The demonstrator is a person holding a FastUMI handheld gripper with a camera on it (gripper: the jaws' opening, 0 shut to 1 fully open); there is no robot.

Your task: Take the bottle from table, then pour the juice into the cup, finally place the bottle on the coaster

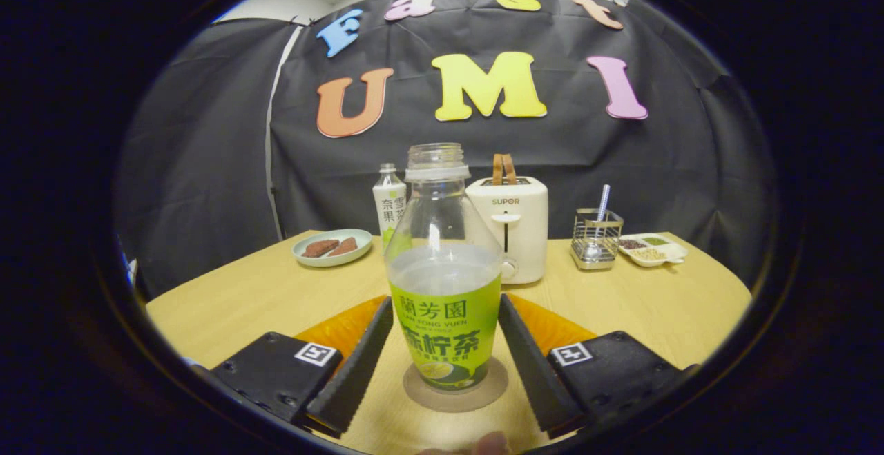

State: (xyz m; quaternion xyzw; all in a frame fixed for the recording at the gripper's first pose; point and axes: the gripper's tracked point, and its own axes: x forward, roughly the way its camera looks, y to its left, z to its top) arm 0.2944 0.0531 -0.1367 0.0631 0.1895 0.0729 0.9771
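I see the bottle (444, 282) standing upright on the round coaster (456, 387) on the table (248, 296), uncapped and about half full of pale juice. My claw (442, 355) is spread, its 2 fingers (356, 365) flanking the bottle's green label with a slim gap on each side, so neither pad presses it. Beyond the bottle I see a white toaster (514, 230), a second bottle (389, 210) just left of it, a plate (331, 248) with 2 brown pieces, a wire holder (596, 237) with a spoon, and a divided dish (652, 249).
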